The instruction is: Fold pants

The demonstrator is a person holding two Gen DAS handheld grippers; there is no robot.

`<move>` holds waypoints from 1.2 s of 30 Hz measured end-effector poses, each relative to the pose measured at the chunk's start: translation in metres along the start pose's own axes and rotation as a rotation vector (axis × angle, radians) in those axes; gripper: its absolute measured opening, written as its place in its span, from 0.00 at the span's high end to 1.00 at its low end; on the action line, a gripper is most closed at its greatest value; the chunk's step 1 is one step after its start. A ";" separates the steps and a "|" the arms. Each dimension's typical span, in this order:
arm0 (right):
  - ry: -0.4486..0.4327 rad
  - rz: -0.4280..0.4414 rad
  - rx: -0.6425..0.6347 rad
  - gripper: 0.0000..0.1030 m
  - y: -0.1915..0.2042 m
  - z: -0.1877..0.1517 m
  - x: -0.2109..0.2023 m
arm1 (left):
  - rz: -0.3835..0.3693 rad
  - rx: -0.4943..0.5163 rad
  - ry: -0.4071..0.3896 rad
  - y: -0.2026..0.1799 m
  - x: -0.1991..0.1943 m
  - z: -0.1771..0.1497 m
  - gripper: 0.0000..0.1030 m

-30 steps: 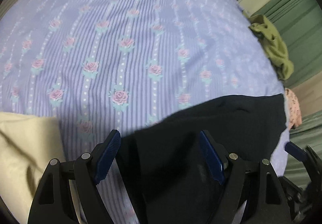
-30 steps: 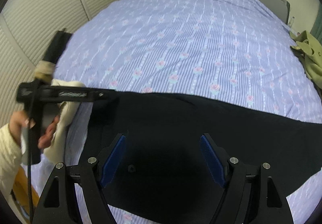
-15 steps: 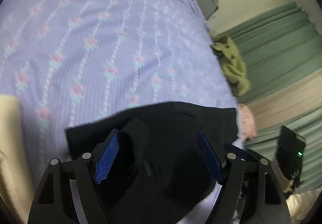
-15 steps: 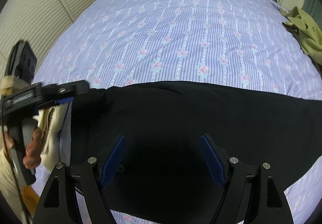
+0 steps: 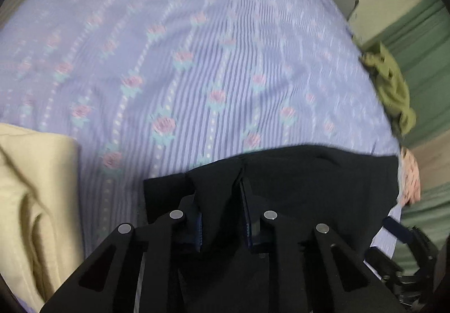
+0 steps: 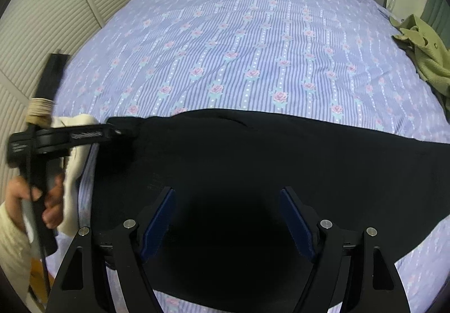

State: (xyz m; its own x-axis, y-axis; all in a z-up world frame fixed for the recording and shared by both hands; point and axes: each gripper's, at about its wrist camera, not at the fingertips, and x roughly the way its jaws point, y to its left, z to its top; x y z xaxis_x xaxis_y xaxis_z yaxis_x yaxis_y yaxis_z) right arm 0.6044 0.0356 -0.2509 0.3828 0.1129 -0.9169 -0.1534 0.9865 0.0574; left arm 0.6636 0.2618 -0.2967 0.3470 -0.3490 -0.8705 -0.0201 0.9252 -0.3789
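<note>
Black pants [image 6: 253, 161] lie spread across the near part of the bed, stretching from left to right. In the left wrist view my left gripper [image 5: 222, 200] is shut on a fold of the pants [image 5: 309, 180] at their left end. The same gripper shows from the side in the right wrist view [image 6: 123, 131], pinching the pants' upper left corner. My right gripper [image 6: 226, 217] is open, its blue pads wide apart just above the middle of the pants, holding nothing.
The bed [image 6: 253, 31] has a lilac striped sheet with roses. A cream garment [image 5: 31, 195] lies at the left edge, also visible in the right wrist view [image 6: 76, 150]. An olive garment [image 6: 422, 51] lies at the right edge. Louvred closet doors [image 6: 56, 17] stand on the left.
My left gripper has closed on the pants' left corner; it was open a second ago. Its view swung right, then back. The right gripper stayed open over the pants.
</note>
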 end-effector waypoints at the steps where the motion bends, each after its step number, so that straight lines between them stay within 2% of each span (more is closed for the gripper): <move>1: -0.009 -0.005 -0.005 0.26 0.000 0.000 -0.002 | 0.000 -0.003 -0.021 0.005 -0.005 0.000 0.79; 3: -0.024 -0.015 -0.012 0.27 -0.001 0.002 -0.005 | 0.015 -0.020 -0.034 0.014 -0.002 0.002 0.79; 5: -0.033 -0.028 -0.014 0.27 -0.002 0.003 -0.006 | 0.051 -0.038 0.000 0.024 0.012 0.005 0.79; 9: -0.035 -0.055 -0.004 0.27 -0.007 0.003 -0.004 | 0.142 0.010 0.015 0.015 0.030 0.007 0.75; 14: -0.035 -0.090 0.018 0.27 -0.021 -0.005 -0.007 | 0.313 0.174 0.039 -0.014 0.028 0.010 0.53; 15: -0.041 -0.092 0.025 0.27 -0.026 -0.008 -0.010 | 0.349 0.198 0.020 -0.019 0.020 0.009 0.39; 16: -0.045 -0.096 0.029 0.27 -0.030 -0.011 -0.013 | 0.380 0.237 -0.021 -0.028 0.006 0.005 0.30; 17: -0.050 -0.098 0.033 0.27 -0.035 -0.014 -0.018 | 0.395 0.270 -0.053 -0.035 -0.005 0.001 0.29; 20: -0.090 -0.088 0.041 0.27 -0.052 -0.026 -0.039 | 0.389 0.342 -0.115 -0.060 -0.042 -0.021 0.22; 24: -0.126 -0.062 0.013 0.27 -0.075 -0.054 -0.073 | 0.330 0.360 -0.120 -0.090 -0.074 -0.074 0.21; 27: -0.111 -0.048 -0.007 0.27 -0.096 -0.080 -0.091 | 0.320 0.353 -0.101 -0.109 -0.078 -0.112 0.21; 31: -0.070 -0.005 -0.059 0.27 -0.118 -0.112 -0.103 | 0.276 0.280 -0.049 -0.138 -0.073 -0.164 0.21; 36: -0.016 0.060 -0.135 0.27 -0.130 -0.148 -0.106 | 0.314 0.219 0.003 -0.160 -0.065 -0.218 0.21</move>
State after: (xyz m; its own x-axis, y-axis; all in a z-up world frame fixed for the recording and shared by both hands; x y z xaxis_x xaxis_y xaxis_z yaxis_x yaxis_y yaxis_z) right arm 0.4491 -0.1224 -0.2200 0.3831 0.1745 -0.9071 -0.2974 0.9530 0.0577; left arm 0.4399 0.1041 -0.2481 0.3529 -0.0435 -0.9347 0.0757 0.9970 -0.0178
